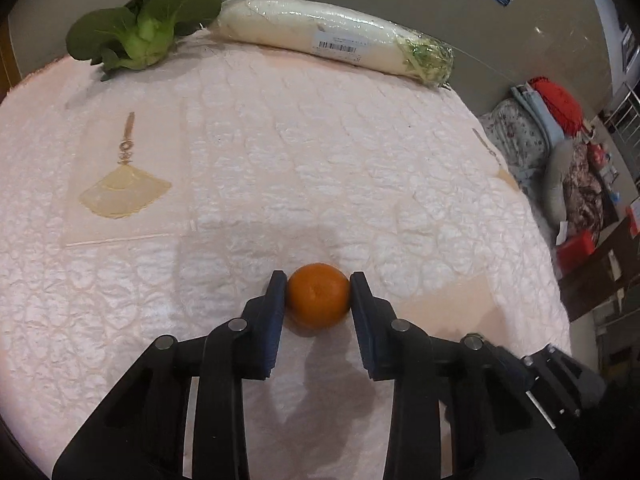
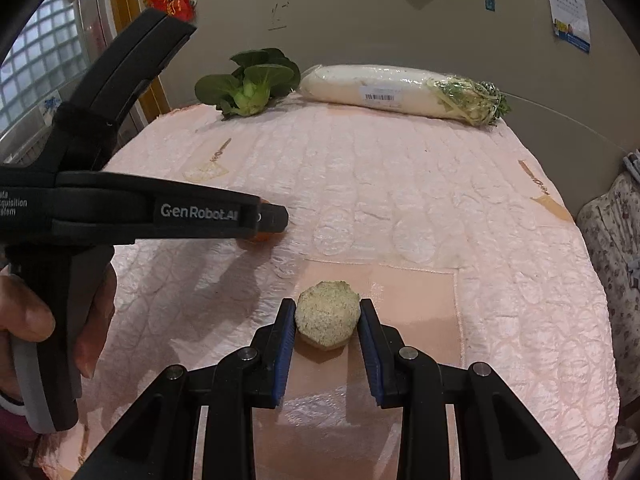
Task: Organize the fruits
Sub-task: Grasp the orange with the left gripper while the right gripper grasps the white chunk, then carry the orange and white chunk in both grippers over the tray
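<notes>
A round orange lies on the pink quilted cloth near its front edge. My left gripper is shut on it, one blue pad pressing each side. In the right wrist view that gripper reaches in from the left, and only a sliver of the orange shows under its tip. A pale, speckled beige-green round fruit sits on a smooth peach patch of the cloth. My right gripper is shut on it, pads touching both flanks.
A bok choy and a long plastic-wrapped white radish lie along the table's far edge by the wall. A person's hand grips the left tool. Bedding and red items pile up beyond the table's right edge.
</notes>
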